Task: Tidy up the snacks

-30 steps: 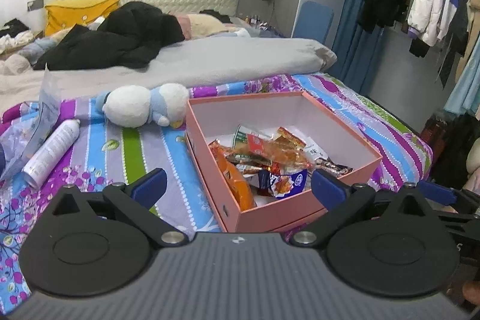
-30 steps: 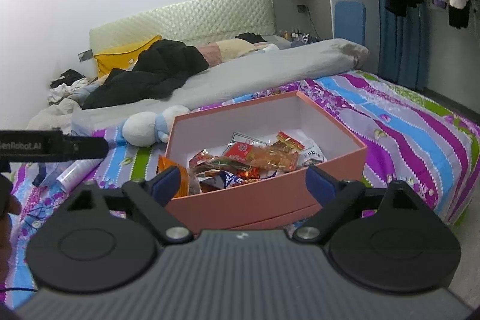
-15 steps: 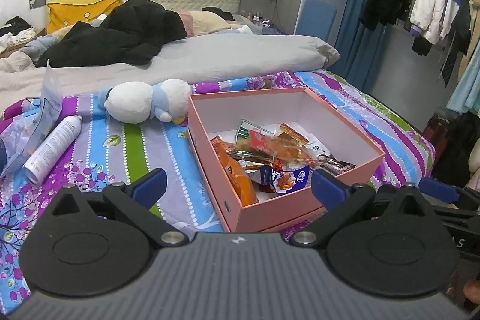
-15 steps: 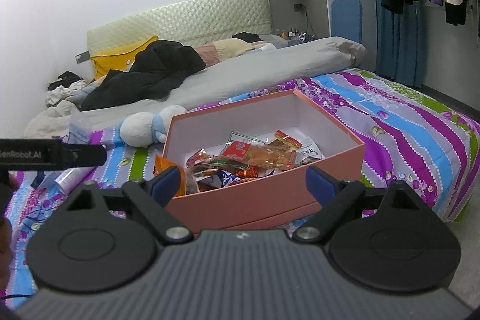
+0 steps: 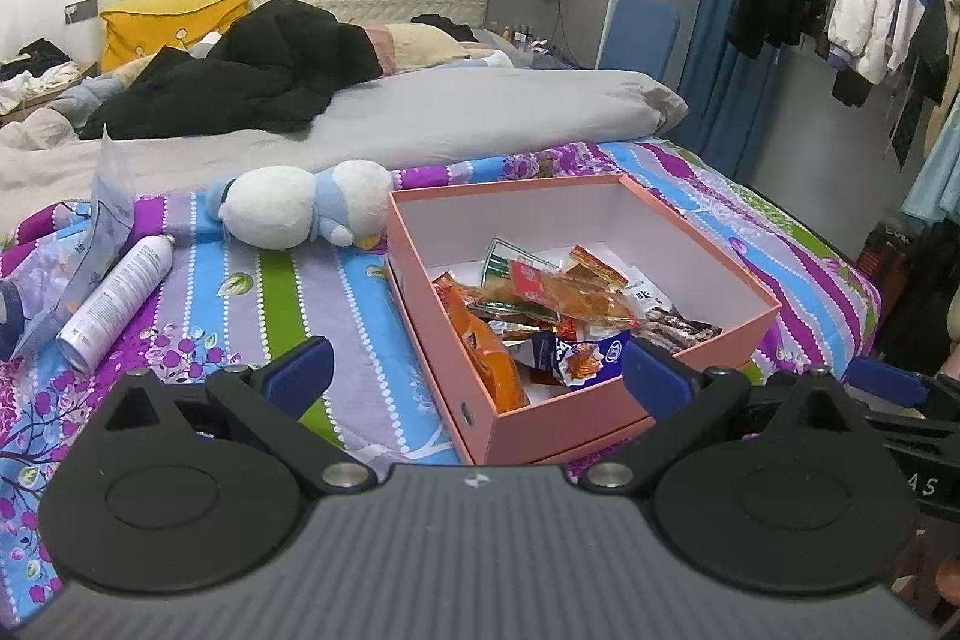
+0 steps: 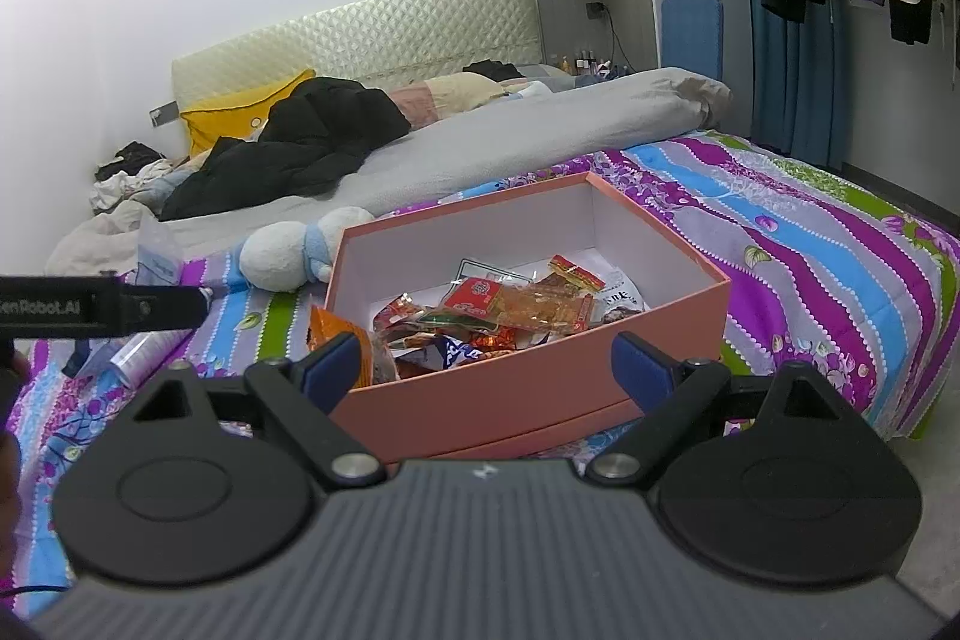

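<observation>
On the bed, over a striped floral bedsheet (image 5: 336,304) in purple, blue and green, near its foot corner:

Item 1. Open salmon-pink cardboard box (image 5: 708,253) with white interior. Lies flat on the sheet; no lid seen.

Item 2. Heap of crinkly foil and plastic snack packets (image 5: 558,304), red, orange, green and blue. All lie loose inside the box, piled toward its near-left corner; one orange packet (image 5: 486,358) leans against the left wall. The far half of the box floor is bare.

Item 3. White and pale-blue plush toy (image 5: 300,208), on its side just beside the box's far-left corner.

Item 4. White cylindrical spray can (image 5: 120,292), lying well to the left of the box, with a clear plastic bag (image 5: 105,214) beside it; the bag's contents are too blurred to tell.

Progress: gathering looks done, since no snack shows on the sheet outside the box. Sorting or neatening the heap, if intended, seems left to do.

Left tongs (image 5: 477,370): spread wide, blue pads well apart, holding nothing, touching nothing, hovering short of the box's near-left corner.

Right tongs (image 6: 486,367): spread wide likewise, empty, hanging before the box's near wall without contact. The left tool's black body shows at the left edge of the right wrist view.
</observation>
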Demonstrator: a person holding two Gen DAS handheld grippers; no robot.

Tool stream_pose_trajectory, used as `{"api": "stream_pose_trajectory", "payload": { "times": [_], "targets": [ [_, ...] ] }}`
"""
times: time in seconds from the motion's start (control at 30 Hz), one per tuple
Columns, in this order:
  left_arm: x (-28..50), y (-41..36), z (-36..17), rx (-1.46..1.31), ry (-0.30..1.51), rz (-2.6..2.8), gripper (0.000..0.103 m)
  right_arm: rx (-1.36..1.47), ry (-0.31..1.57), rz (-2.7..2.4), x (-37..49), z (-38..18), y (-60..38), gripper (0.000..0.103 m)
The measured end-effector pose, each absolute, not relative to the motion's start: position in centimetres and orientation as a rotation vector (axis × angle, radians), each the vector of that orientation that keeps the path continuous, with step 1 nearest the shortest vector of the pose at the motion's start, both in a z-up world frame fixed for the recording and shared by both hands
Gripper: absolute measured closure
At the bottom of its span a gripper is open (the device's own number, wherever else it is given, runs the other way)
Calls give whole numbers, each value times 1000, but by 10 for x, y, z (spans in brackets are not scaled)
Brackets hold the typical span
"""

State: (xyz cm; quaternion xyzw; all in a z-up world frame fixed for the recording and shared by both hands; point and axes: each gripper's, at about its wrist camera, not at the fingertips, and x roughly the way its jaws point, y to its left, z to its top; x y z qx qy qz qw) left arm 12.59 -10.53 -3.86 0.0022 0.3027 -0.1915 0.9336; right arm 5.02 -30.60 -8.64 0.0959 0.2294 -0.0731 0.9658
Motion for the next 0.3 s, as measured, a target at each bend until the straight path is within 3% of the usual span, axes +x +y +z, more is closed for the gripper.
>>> {"api": "stream_pose_trajectory", "payload": {
  "times": [0.3],
  "targets": [
    [126, -106, -38, -2, 619, -394, 0, 193, 460, -157, 50, -85, -306, 11]
  ]
}}
